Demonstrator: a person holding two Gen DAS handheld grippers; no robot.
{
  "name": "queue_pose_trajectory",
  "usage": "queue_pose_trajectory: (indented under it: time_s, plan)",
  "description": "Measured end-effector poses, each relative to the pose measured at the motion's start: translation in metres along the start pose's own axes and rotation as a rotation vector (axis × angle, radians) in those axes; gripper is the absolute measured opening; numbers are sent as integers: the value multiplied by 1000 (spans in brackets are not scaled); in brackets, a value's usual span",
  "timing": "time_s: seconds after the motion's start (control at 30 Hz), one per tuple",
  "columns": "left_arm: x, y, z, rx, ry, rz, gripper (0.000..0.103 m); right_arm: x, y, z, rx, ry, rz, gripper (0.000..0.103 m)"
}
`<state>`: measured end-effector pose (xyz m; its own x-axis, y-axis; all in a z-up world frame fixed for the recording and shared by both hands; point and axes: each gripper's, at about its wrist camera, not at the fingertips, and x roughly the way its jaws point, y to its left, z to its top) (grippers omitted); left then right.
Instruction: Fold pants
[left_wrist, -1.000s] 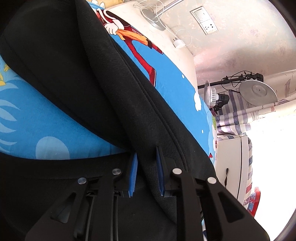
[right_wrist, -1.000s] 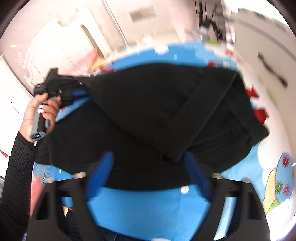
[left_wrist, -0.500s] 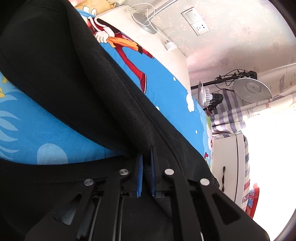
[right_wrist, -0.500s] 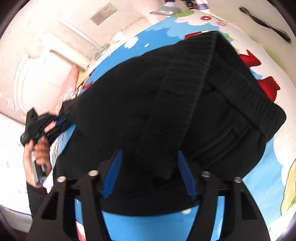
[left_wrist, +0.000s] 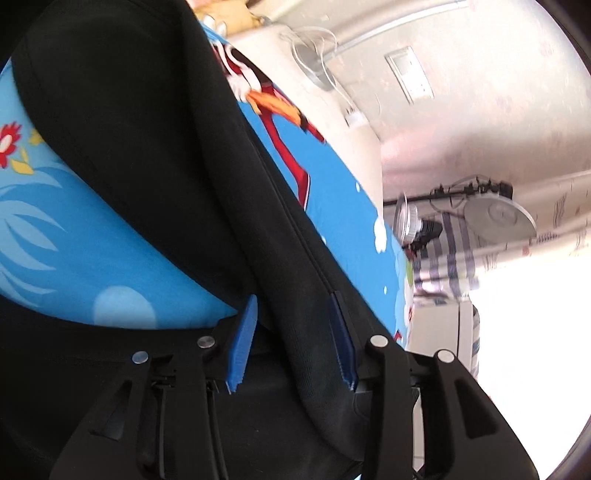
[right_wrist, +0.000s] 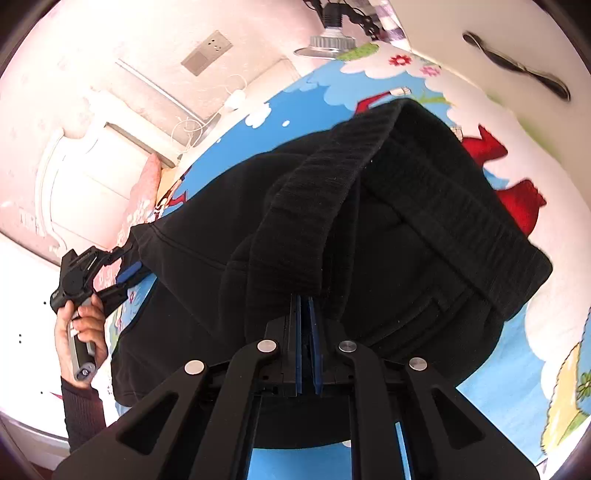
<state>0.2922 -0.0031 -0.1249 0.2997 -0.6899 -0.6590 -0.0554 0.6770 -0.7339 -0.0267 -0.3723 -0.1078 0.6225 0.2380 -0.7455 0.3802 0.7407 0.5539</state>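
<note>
The black pants (right_wrist: 369, 236) are being spread over most of the blue cartoon bedsheet (right_wrist: 535, 369), and bare sheet is being left free only right of the pants and in a strip near the right gripper (right_wrist: 306, 295). Beyond the pants, passage is being blocked by the headboard (right_wrist: 92, 173), with a lamp (right_wrist: 328, 40) hanging past the far edge.

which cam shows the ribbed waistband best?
Right wrist. The ribbed waistband runs across the black pants in full, one end doubled over into the right gripper, whose fingers are closed on it. Left wrist shows only plain fabric and seams, no waistband.
</note>
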Motion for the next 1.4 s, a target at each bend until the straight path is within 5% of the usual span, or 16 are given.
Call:
queue_pose_trajectory:
  time_s: [0.17, 0.2, 0.23, 0.3, 0.5, 0.6, 0.8, 1.03, 1.2, 1.23, 1.27, 1.37, 1.4]
  plan:
    - [13, -3, 7, -16, 35, 33, 38, 1, -1, -4, -12, 21, -5, 15]
    - [19, -3, 8, -12, 48, 34, 34, 3, -1, -4, -9, 32, 7, 22]
    - [27, -3, 9, -4, 64, 42, 18, 9, 3, -2, 2, 46, 20, 28]
    - [39, -2, 10, 6, 79, 70, 12, 11, 0, -1, 24, 57, 30, 31]
    - [34, 3, 9, 4, 72, 52, 11, 25, -6, 5, 66, 74, 57, 34]
    - [33, 1, 9, 15, 68, 52, 9, 22, -1, 6, 42, 38, 114, 13]
    - [8, -15, 2, 68, 14, 19, 7, -37, 5, 19, 11, -106, 126, 9]
    - [-74, -28, -75, 123, -61, -4, 6, -102, -8, 19, -11, -152, 57, 9]
    - [-84, 13, -163, 101, -45, 43, 6, -63, -36, 1, -21, -44, -129, 10]
    - [-78, 23, -173, 93, -37, 69, 6, -59, -36, -3, -28, -46, -170, 12]
    - [-74, 31, -177, 81, -30, 81, 7, -57, -36, -7, -34, -42, -191, 26]
    - [-74, 56, -185, 20, -29, 42, 13, -62, -36, -19, -15, 2, -131, 53]
    - [-76, 57, -186, 27, -38, 44, 14, -64, -40, -22, 35, 27, -83, 96]
